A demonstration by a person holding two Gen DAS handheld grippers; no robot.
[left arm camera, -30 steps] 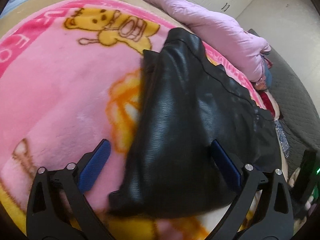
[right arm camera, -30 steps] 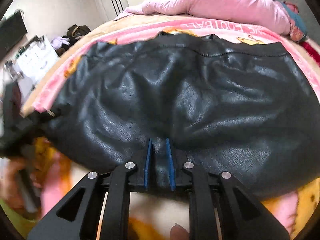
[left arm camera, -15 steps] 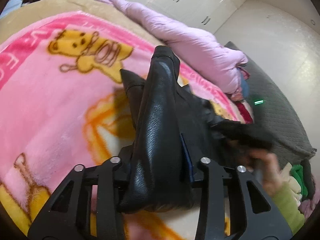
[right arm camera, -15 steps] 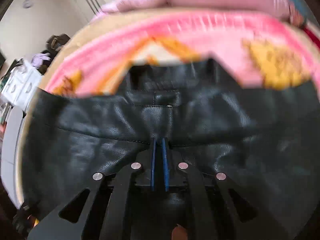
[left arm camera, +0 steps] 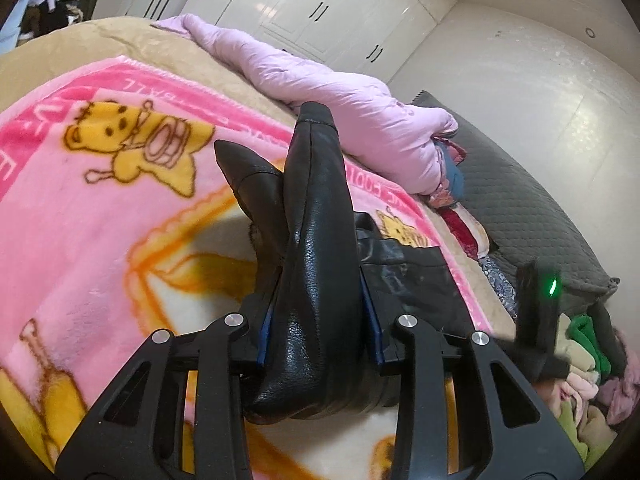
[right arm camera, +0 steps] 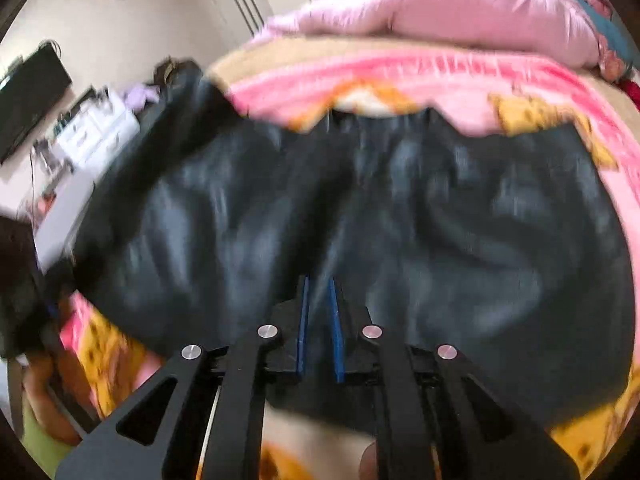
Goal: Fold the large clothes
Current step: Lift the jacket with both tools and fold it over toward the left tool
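Here both grippers' fingers (2 each) pinch the glossy, creased black leather garment (left arm camera: 320, 264) (right arm camera: 360, 216).

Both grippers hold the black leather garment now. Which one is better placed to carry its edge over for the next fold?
Probably left. The left gripper clamps a thick raised fold of the black leather garment above the pink blanket, ready to swing. The right gripper pinches a low edge.

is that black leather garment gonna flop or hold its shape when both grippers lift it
Probably a bit of both: the black leather garment stands up in a thick ridge between the left gripper fingers, so it looks fairly stiff. In the right gripper it sags in broad soft folds. Its glossy surface may slip on the pink blanket.
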